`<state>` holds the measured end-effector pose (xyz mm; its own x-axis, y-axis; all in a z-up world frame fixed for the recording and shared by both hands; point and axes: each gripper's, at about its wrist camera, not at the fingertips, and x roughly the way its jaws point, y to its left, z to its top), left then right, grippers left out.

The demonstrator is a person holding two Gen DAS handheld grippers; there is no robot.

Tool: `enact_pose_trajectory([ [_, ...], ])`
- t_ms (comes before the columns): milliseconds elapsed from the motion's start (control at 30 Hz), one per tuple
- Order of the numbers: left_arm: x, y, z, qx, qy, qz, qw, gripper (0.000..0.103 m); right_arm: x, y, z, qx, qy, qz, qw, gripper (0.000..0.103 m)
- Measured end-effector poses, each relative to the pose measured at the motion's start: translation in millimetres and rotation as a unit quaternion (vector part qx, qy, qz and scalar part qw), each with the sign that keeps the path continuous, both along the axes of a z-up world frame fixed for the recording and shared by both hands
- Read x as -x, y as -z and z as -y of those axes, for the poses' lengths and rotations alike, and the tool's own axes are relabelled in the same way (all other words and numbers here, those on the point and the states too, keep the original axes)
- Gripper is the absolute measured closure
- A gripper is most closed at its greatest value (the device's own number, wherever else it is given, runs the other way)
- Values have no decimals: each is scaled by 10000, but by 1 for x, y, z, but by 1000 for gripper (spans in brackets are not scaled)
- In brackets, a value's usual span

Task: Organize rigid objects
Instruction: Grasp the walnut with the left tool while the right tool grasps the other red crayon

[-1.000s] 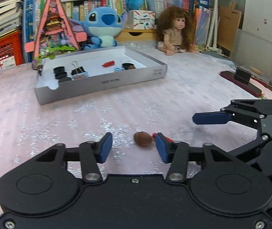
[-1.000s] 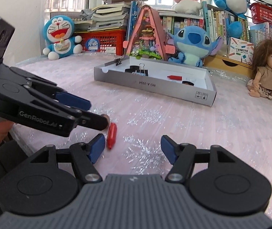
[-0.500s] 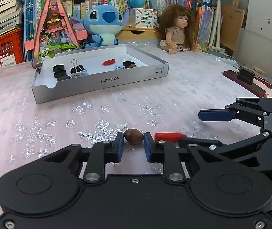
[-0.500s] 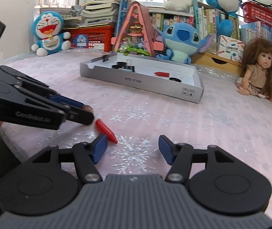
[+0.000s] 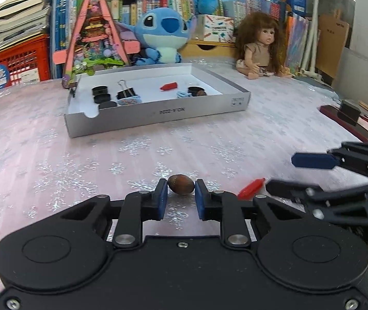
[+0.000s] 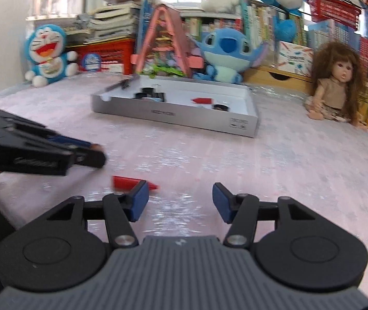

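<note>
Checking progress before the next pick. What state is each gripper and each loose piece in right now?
left gripper: shut on the brown nut, at table level
brown nut: between the blue pads, outside the tray
right gripper: open, empty
red crayon: lying flat on the table by the right gripper's left finger, not gripped
tray: open-topped, already holds small pieces

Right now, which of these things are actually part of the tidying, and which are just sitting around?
Part of the job:
brown nut between the left tool fingers
red crayon by the open right tool
grey tray

Just lying about:
Stitch plush
doll
Doraemon plush
</note>
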<state>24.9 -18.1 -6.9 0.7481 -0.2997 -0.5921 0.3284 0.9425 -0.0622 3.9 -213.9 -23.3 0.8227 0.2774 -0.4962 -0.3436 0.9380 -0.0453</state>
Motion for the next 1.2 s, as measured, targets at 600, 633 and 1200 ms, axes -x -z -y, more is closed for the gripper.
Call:
enact_pose_trajectory([
  [600,-10,-3,-5,28,-676,100,9977,82,-6,2,-39,-318,296,-278,9987,41],
  [633,-10,-4,-5,37,-689,97,9976,82,-6,2,-40,-331,346,-282,9985,42],
  [1200,-16,-7,-8,61,-844,133,9963,82,-18,-3,-46,-276,650,-217,9973,54],
])
